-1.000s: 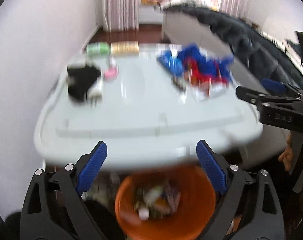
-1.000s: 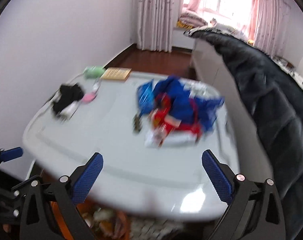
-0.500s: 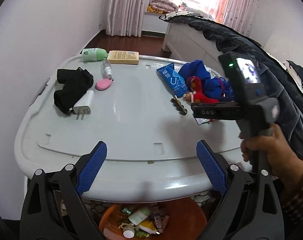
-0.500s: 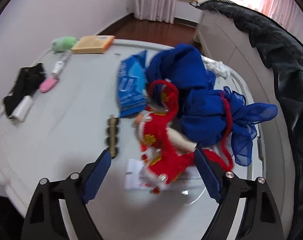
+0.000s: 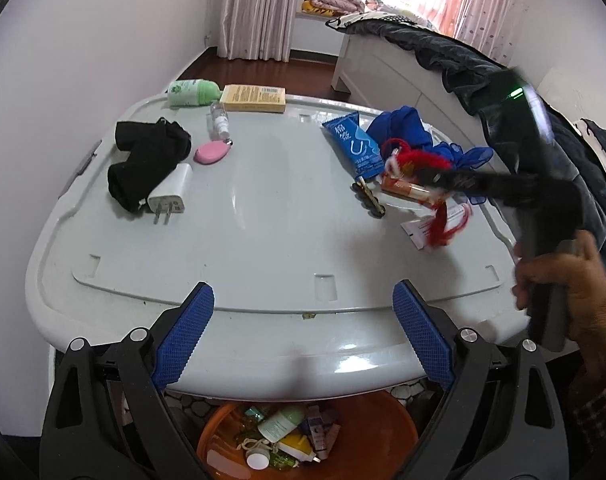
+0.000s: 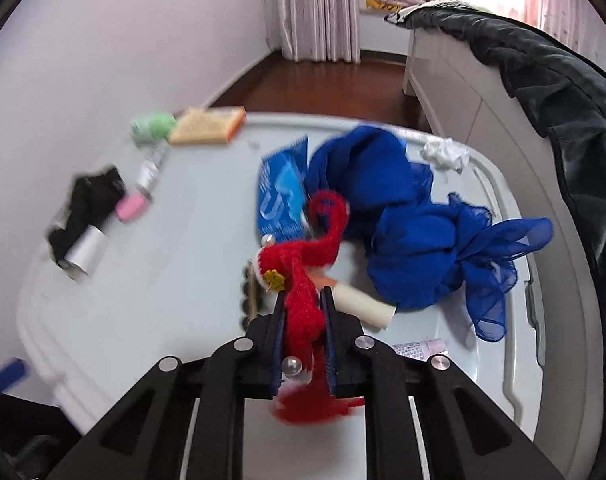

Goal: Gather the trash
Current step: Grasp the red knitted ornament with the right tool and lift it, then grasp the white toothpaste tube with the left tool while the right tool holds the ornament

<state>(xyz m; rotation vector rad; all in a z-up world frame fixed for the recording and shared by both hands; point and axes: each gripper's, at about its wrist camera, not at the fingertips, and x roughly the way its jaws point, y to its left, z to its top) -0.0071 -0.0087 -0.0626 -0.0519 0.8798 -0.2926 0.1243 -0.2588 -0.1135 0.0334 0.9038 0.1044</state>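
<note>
Sitting at the upper left of the left wrist frame are a green tube point(image 5: 193, 92) and a tan box point(image 5: 253, 98), with a black cloth point(image 5: 145, 160), a white charger plug point(image 5: 169, 192), a pink oval keyfob point(image 5: 211, 154) and a small clear bottle point(image 5: 219, 119) just below them on the pale counter point(image 5: 271, 216). Along the bottom edge, the left gripper point(image 5: 303, 340) holds nothing, its blue fingers point(image 5: 185, 336) spread wide apart over the counter's near rim, and the orange trash basin point(image 5: 307, 436) with bottles already in it shows beneath, between them. Right of centre lies a blue sachet point(image 5: 353, 142), beside a dark beaded strip point(image 5: 369, 198) and an orange-and-white tube point(image 5: 405, 190). In the right wrist frame the right gripper point(image 6: 303, 332) has its fingers clamped together on the red knitted ornament point(image 6: 303, 280), which sits at centre frame; its looped end curls above the fingertips and its tassel hangs below them. A blue chiffon scarf point(image 6: 415, 232) is bunched just right of it, touching or nearly so. The ornament looks soft, light and limp, so a pinch across its thick middle should hold; the loop could snag the scarf, and its small beads may catch.
</note>
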